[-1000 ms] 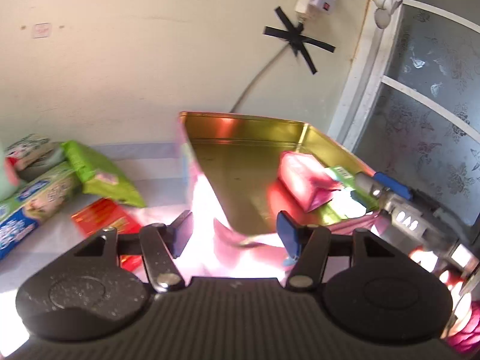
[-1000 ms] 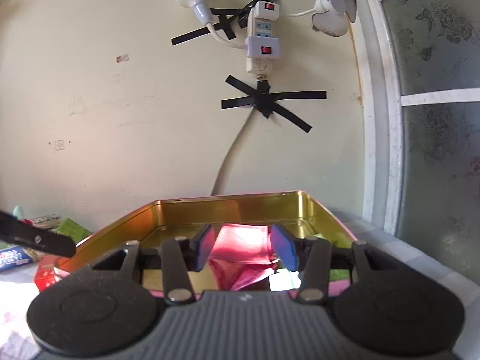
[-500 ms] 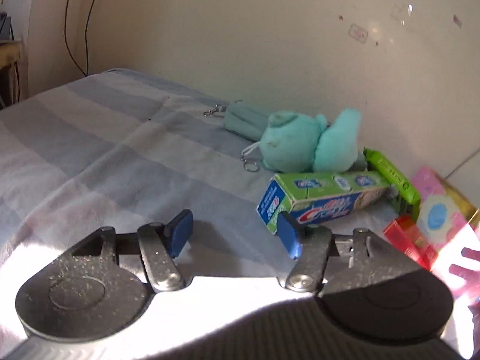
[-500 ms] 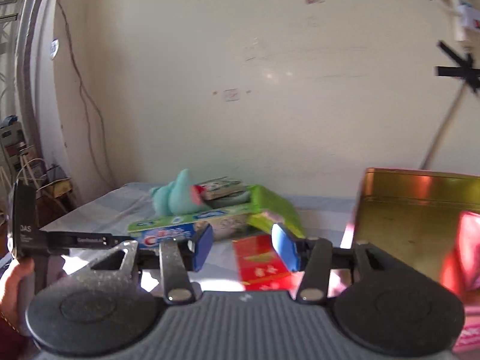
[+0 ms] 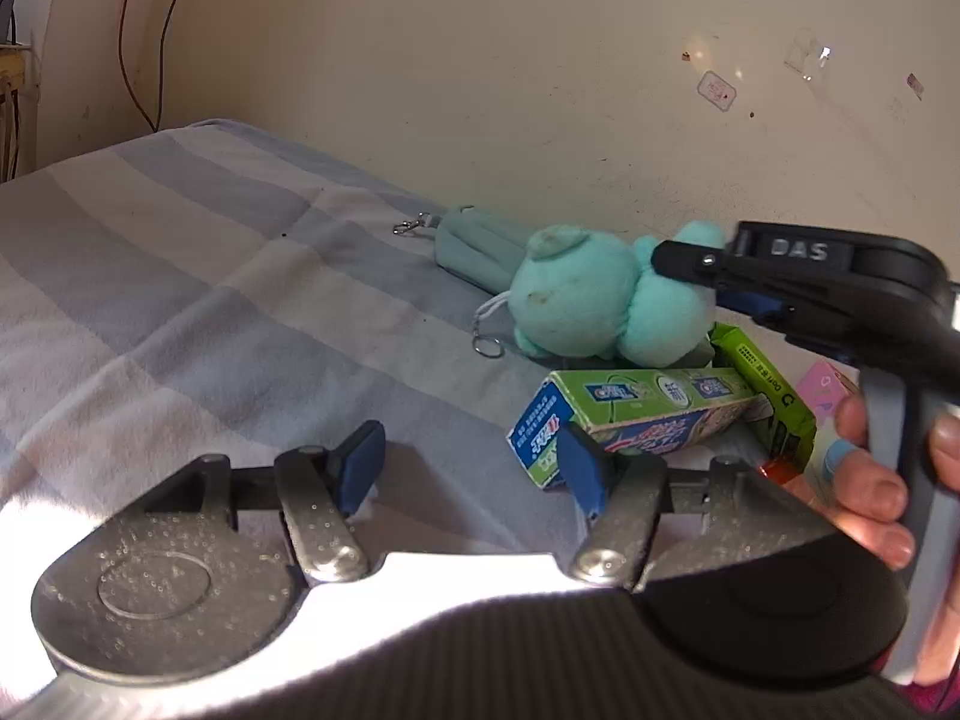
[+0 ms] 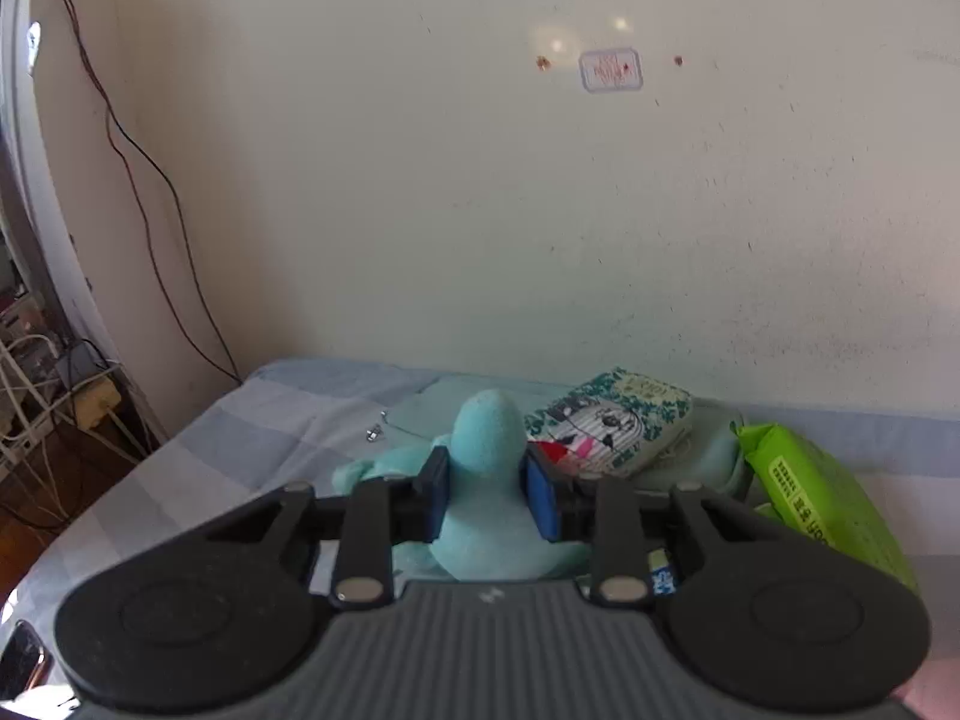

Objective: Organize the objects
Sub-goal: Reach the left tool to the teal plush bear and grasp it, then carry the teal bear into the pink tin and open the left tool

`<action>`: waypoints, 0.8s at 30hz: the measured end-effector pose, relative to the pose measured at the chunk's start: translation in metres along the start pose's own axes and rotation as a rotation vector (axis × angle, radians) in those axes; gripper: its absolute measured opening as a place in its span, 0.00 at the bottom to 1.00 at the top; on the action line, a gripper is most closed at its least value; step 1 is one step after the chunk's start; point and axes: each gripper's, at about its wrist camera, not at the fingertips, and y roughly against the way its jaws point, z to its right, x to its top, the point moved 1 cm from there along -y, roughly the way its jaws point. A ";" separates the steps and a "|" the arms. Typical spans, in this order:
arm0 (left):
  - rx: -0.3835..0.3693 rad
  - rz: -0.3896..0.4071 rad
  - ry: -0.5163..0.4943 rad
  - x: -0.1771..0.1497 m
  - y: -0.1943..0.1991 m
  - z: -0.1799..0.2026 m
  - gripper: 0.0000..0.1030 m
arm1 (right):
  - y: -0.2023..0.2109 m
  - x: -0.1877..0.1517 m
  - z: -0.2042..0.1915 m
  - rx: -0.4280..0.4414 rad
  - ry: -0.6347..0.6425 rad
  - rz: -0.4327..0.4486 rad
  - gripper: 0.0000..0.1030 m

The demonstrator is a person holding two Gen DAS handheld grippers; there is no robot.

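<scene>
Left wrist view first: the left gripper (image 5: 471, 468) sits low over a bed (image 5: 180, 276) with a grey and blue striped sheet, jaws parted with only sheet between them, holding nothing. The right-hand blue pad (image 5: 581, 471) is just in front of the near end of a green and blue toothpaste box (image 5: 630, 423); can't tell if it actually touches. Behind the box lies a teal plush toy (image 5: 576, 294), on top of a pale green pouch (image 5: 480, 249) with a metal clip. The right gripper (image 5: 678, 264) reaches in from the right edge with its tip at the plush, a hand (image 5: 882, 480) on its handle. A lime green packet (image 5: 774, 396) is wedged behind the toothpaste box.

Right wrist view: the jaws are closing, and the plush toy (image 6: 489, 480) is right between the blue pads (image 6: 543, 504), which look pressed into both sides of it. Behind it is a pack with a birdcage print (image 6: 618, 420), and the lime green packet (image 6: 822, 498) lies off to the right, near the wall (image 6: 540, 210).
</scene>
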 end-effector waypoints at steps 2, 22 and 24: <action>-0.019 -0.003 0.018 0.001 0.001 -0.003 0.64 | 0.035 -0.006 -0.005 0.027 0.055 0.083 0.25; -0.474 -0.118 -0.212 -0.046 0.063 0.093 0.83 | 0.229 -0.164 0.057 -0.048 0.196 0.053 0.55; -0.444 -0.092 -0.253 -0.052 0.077 0.098 0.89 | 0.226 -0.161 0.058 -0.025 0.199 0.045 0.56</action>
